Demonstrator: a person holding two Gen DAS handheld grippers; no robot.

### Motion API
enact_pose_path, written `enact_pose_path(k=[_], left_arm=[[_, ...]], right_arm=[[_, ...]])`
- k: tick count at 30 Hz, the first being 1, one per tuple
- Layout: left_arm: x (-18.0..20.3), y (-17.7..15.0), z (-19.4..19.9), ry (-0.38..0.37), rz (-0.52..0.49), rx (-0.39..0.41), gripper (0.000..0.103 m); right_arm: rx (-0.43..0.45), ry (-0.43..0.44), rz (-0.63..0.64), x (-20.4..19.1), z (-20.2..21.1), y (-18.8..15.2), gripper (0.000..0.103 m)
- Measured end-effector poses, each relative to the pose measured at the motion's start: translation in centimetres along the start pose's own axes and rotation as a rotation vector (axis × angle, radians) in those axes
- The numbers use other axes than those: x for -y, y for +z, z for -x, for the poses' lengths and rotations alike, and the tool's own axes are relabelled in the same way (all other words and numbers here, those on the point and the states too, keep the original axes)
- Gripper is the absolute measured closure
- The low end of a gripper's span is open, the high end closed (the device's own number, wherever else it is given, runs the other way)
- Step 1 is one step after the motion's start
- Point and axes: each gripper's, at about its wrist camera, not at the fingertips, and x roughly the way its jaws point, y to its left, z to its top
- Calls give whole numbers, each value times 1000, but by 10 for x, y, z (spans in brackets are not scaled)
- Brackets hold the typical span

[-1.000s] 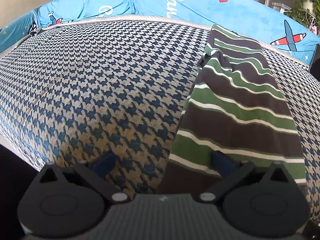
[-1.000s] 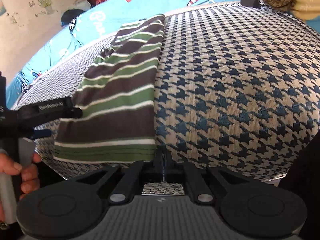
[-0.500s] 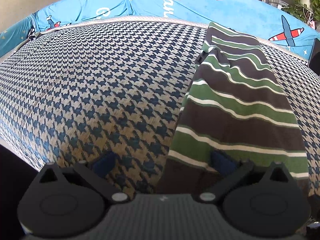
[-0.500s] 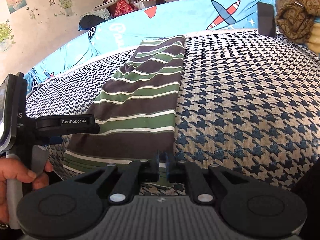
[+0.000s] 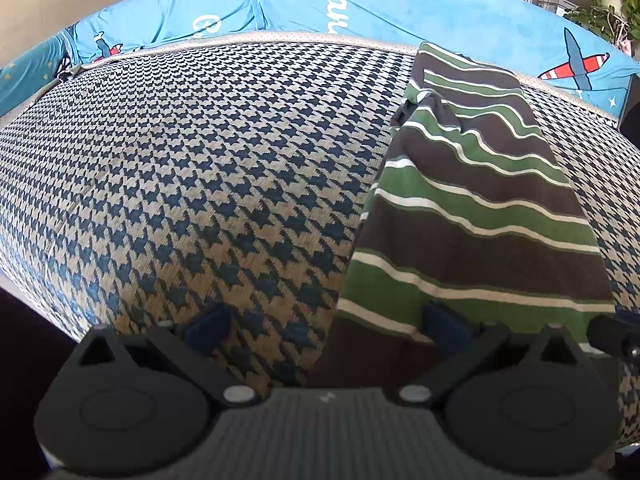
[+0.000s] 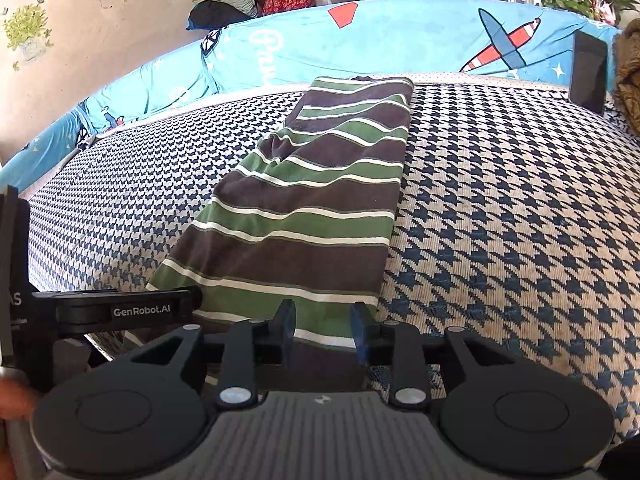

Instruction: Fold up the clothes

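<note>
A green, brown and white striped garment (image 6: 320, 200) lies folded into a long narrow strip on the houndstooth cushion (image 6: 500, 220), running from the near edge to the back. My right gripper (image 6: 323, 330) hovers at the strip's near hem, close to its right corner. Its jaws are opening, with the hem just beyond the pads and nothing pinched. In the left wrist view the same garment (image 5: 472, 220) fills the right side. My left gripper (image 5: 326, 326) stands wide open over the near left corner, its right finger (image 5: 444, 324) above the cloth.
A blue airplane-print cover (image 6: 400, 40) lines the back of the cushion. A dark flat rectangle (image 6: 588, 72) and a brown cloth heap (image 6: 628, 72) sit at the back right. The left tool's black housing (image 6: 120, 312) and a hand (image 6: 12, 400) are at the right view's left edge.
The right gripper's jaws, shut at the garment's near right corner, have parted, and it has shifted left and slightly up. The left gripper and the garment have stayed put.
</note>
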Motion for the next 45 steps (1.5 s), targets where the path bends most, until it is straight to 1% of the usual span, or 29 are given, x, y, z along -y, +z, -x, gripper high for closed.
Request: enact_pose_path(k=[2,5,8,14,18,20,24,26,31,33,35,39,45], left_arm=[[0,0,0,0,1,-1,0],[0,0,0,-1,2,-2,0],[0,0,0,3,0,-2,0],[0,0,-1,6,-2,-1,0],[1,-1,-1,8,-4,-1,0],[1,-1,-2,9,-4,-1,0],[0,1,-1,6,2,-6,0],[0,3,-1,2,10,-17,0],[1,12,-1,-29,28,-32,0],[6,17,-3,-26,9,-35,0],[12,22,-6,-25,-10,-35,0],[26,37,-15,-31,-47,-32,0],[35,59,-31,-33,-72,-34,0]], right_arm=[[-24,3,-7,1,-5,0,69],[-20,0,-7,0,-6,-5,66],[-14,-9,0,-3,-6,-8,65],[-27,14,-27,3,-4,-8,64],[-56,29,34,1,-4,-5,62],[-82,45,75,-1,-4,-2,56],[-135,89,168,-2,-5,5,54],[-149,127,145,6,-6,10,53],[-153,196,-37,33,-15,28,53],[-133,177,-74,40,-18,36,53],[-114,148,-78,44,-21,43,53],[-91,138,-132,56,-30,57,52],[-60,117,-147,64,-38,73,52]])
